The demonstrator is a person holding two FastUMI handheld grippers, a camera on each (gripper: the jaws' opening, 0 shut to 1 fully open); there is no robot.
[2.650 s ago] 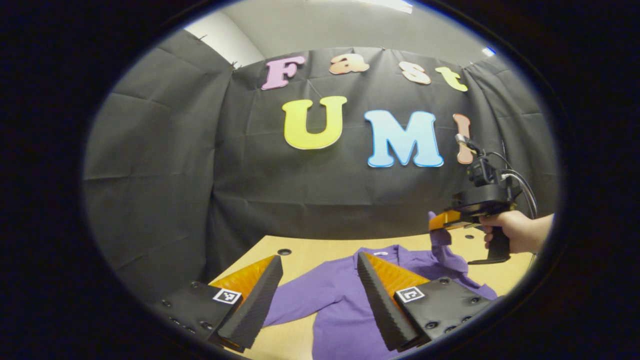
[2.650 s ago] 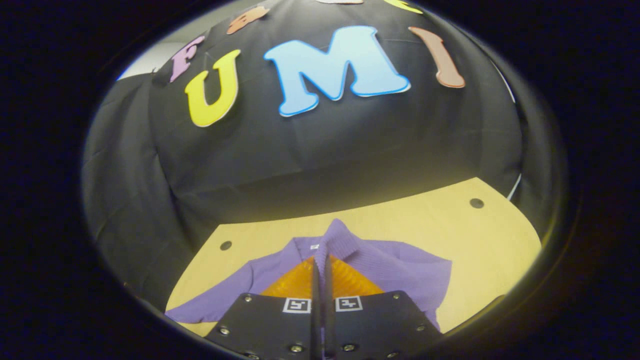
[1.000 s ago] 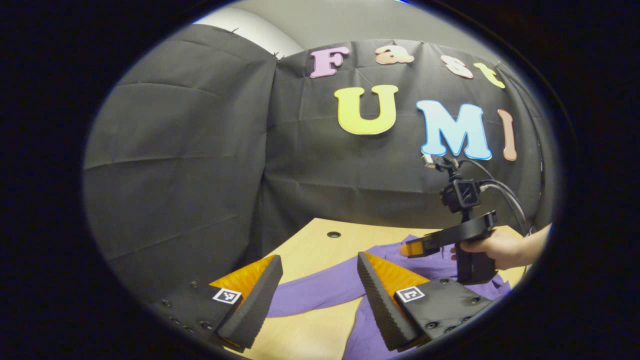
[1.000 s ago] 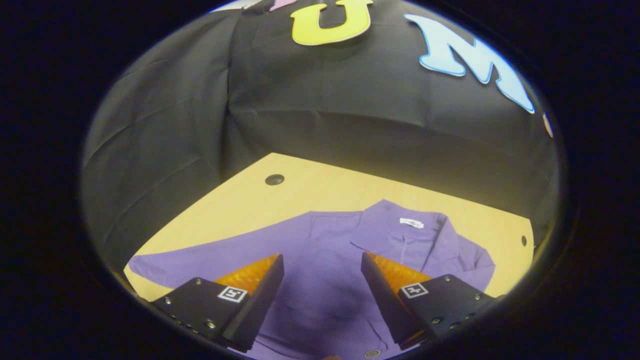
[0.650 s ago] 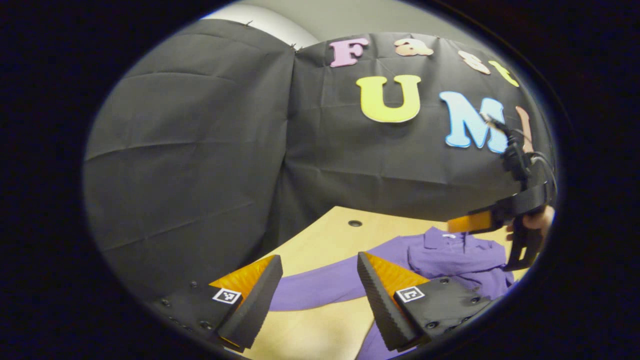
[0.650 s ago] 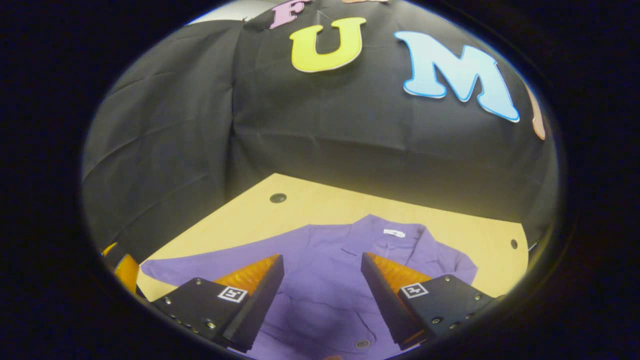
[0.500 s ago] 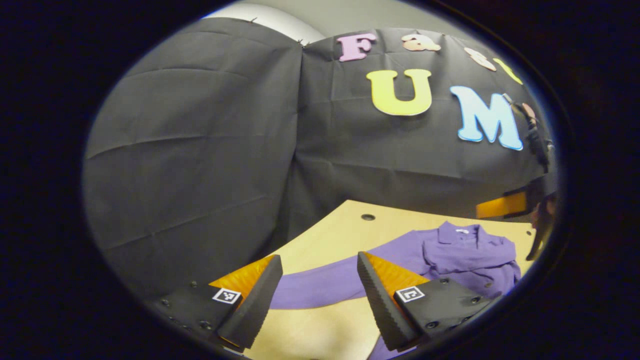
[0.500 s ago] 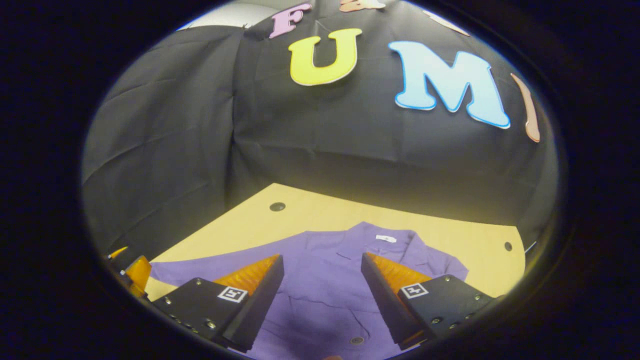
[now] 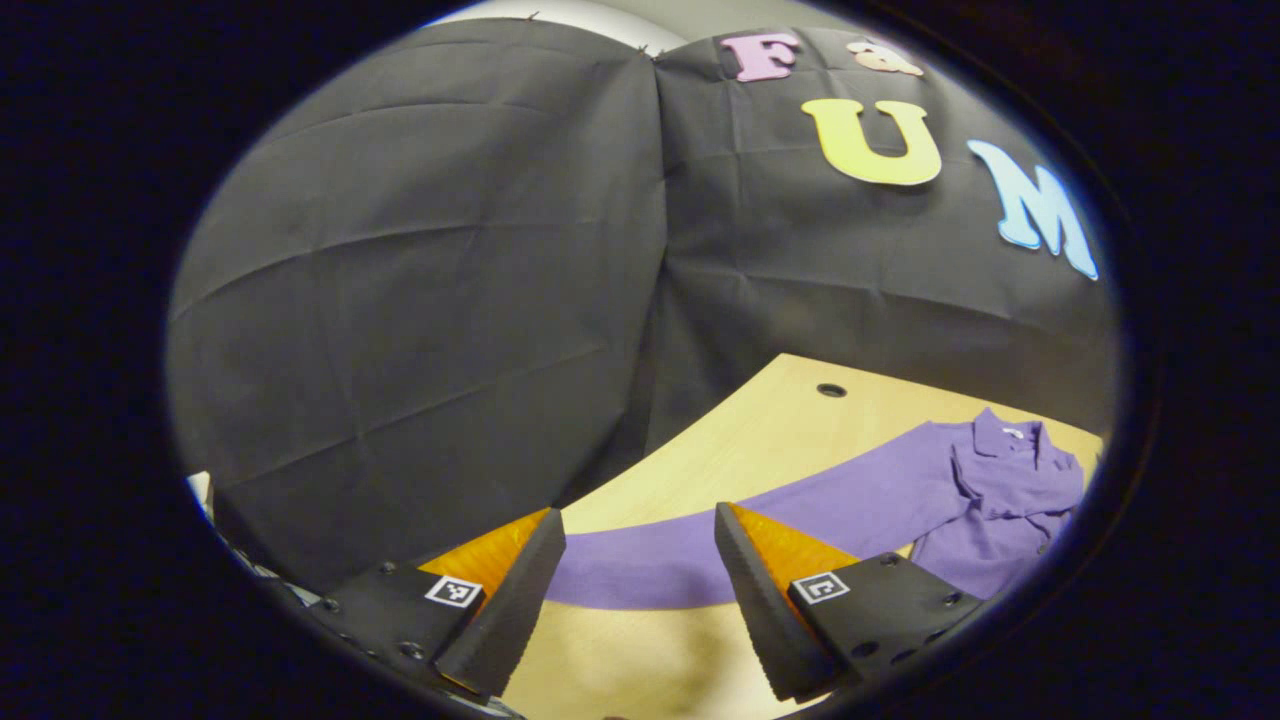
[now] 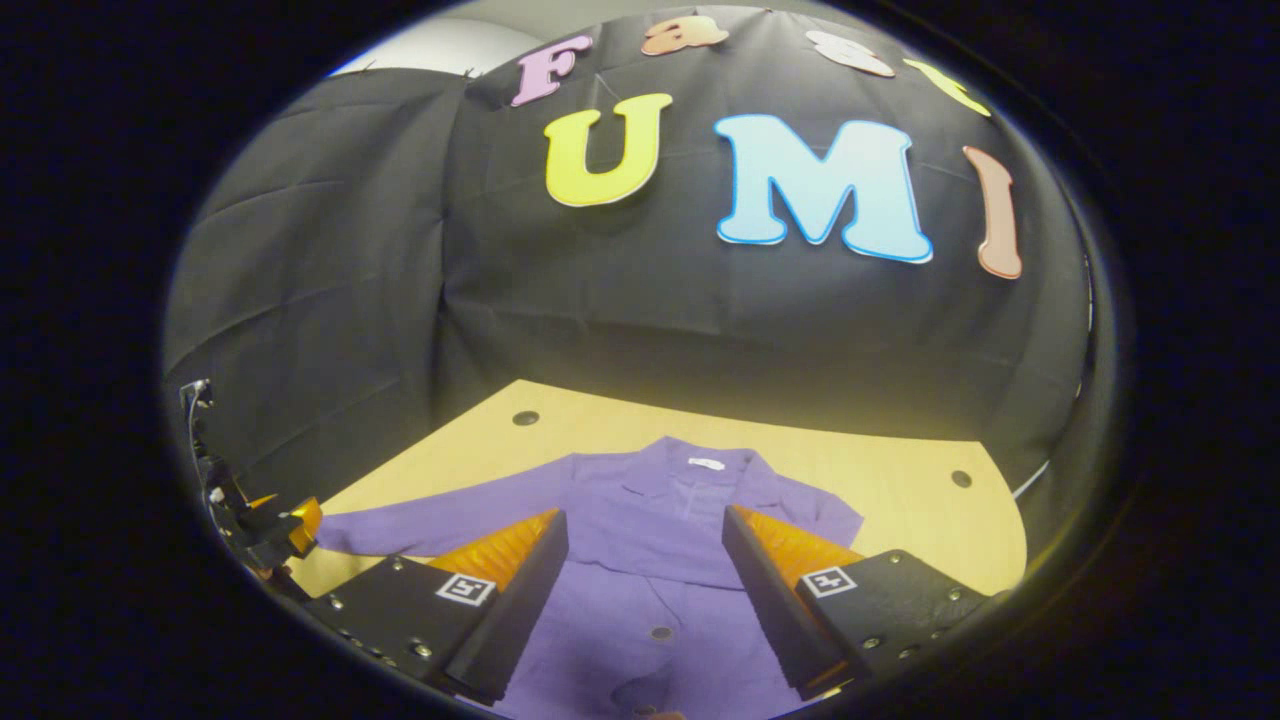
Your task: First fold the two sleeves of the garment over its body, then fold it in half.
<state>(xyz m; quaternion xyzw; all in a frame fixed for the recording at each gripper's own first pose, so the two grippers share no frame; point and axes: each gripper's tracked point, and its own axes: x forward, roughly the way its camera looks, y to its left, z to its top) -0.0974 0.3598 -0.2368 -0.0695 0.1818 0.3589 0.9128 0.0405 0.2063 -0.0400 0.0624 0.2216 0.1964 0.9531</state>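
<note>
On the bench (image 10: 900,480), the right sleeve has been released onto the shirt (image 10: 650,520), and both spread hand-held grippers, left (image 9: 633,585) and right (image 10: 640,590), have been drawn back, the left toward the outstretched left sleeve (image 9: 700,540), to be folded next.

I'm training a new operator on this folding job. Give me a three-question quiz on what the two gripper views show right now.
1. True or false: the left gripper is shut on the outstretched sleeve.
2. Which sleeve of the purple garment already lies folded over its body? A) the one on the right gripper's side B) the one on the left gripper's side C) both
3. Fill in: in the right gripper view, the right gripper hangs open over the garment's ____.

Key
1. False: it is open, with the sleeve lying flat on the table between its fingers.
2. A
3. Body, above the button front.
</note>
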